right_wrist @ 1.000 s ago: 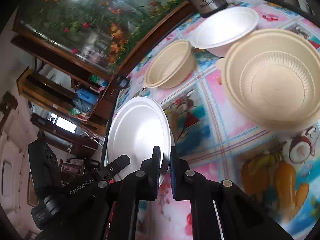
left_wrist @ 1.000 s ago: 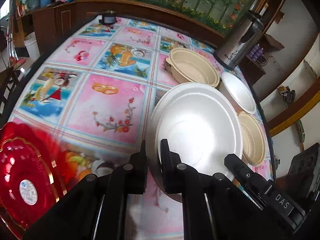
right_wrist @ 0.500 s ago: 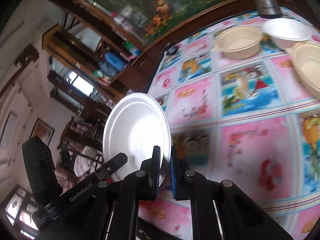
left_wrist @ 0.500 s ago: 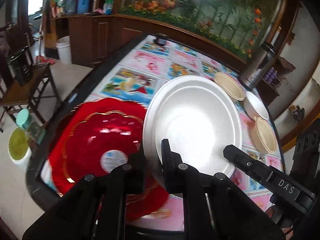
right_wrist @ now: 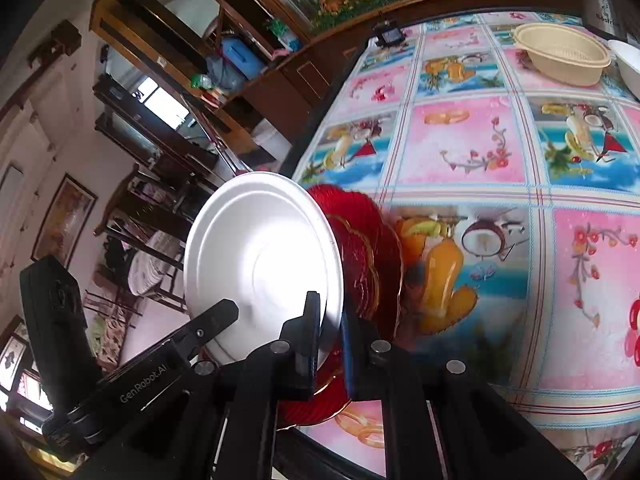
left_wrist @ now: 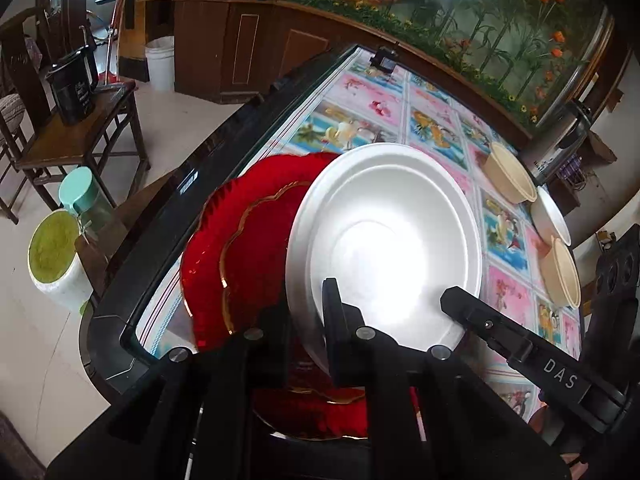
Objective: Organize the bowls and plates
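The white plate point(left_wrist: 384, 248) fills the middle of the left wrist view, held off the counter point(left_wrist: 400, 104) and tilted, its near rim pinched between the nearly closed jaws of the left gripper point(left_wrist: 306, 320), while the right gripper's finger reaches onto the rim from the lower right; two grips on opposite edges probably keep such a wide, light dish from swinging. Beneath and to the left of it lies the red plate point(left_wrist: 244, 248), flat near the counter's corner, and the white plate hangs partly over it, which suggests the red one is meant as the base of a stack. Farther along the counter, well apart, a beige bowl point(left_wrist: 508, 176), a white bowl point(left_wrist: 554, 216) and a second beige bowl point(left_wrist: 566, 272) sit in a loose row beside a steel flask point(left_wrist: 560, 140), seemingly left for a separate pile. In the right wrist view the white plate point(right_wrist: 260, 264) stands nearly edge-on and steeply tilted, its rim clamped between the almost closed jaws of the right gripper point(right_wrist: 330, 320), with the left gripper's finger touching the rim at the lower left. The red plate point(right_wrist: 372, 256) shows just behind it on the patterned counter point(right_wrist: 480, 140); whether the two plates touch cannot be told. A beige bowl point(right_wrist: 560, 58) rests far off near the top right.
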{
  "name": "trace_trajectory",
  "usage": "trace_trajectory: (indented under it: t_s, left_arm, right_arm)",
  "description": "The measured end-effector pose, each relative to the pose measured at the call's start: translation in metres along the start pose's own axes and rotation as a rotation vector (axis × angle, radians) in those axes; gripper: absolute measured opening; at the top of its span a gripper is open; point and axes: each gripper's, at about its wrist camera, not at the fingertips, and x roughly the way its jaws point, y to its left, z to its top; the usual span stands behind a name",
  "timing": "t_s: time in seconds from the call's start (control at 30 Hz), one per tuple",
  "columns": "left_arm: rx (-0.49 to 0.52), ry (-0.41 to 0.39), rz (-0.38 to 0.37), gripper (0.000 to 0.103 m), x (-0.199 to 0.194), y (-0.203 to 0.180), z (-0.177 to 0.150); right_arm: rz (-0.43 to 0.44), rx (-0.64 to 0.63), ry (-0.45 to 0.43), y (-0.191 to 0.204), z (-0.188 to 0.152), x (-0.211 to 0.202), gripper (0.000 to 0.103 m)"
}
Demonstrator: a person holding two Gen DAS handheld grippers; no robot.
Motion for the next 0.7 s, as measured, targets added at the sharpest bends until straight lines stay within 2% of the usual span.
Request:
trace_trajectory:
  t_s: [0.27, 0.47, 0.53, 0.57, 0.6, 0.67, 0.7]
  left_arm:
    - [0.042, 0.022, 0.069, 0.015, 0.011, 0.006, -0.006]
    - [0.071, 0.024, 0.109, 0.016, 0.013, 0.006, -0.006]
    - [0.093, 0.002, 0.135, 0.020, 0.008, 0.003, -0.005]
    - [0.108, -0.007, 0.161, 0.029, 0.005, 0.002, -0.004]
    - [0.119, -0.013, 0.186, 0.044, 0.003, 0.002, -0.004]
    - [0.136, -0.035, 0.202, 0.052, -0.004, 0.001, -0.002]
    - [0.137, -0.044, 0.210, 0.053, -0.008, 0.001, -0.002]
  right_arm:
    - [-0.053, -0.043, 0.043, 0.008, -0.011, 0.023, 0.010]
    - [-0.086, -0.082, 0.027, 0.015, -0.014, 0.024, 0.010]
    - [-0.100, -0.097, 0.028, 0.017, -0.014, 0.023, 0.010]
    - [-0.111, -0.106, 0.022, 0.019, -0.015, 0.022, 0.012]
    - [-0.124, -0.116, 0.014, 0.020, -0.016, 0.020, 0.013]
    - [-0.138, -0.137, 0.014, 0.022, -0.015, 0.021, 0.016]
    - [-0.140, -0.143, 0.015, 0.022, -0.015, 0.021, 0.016]
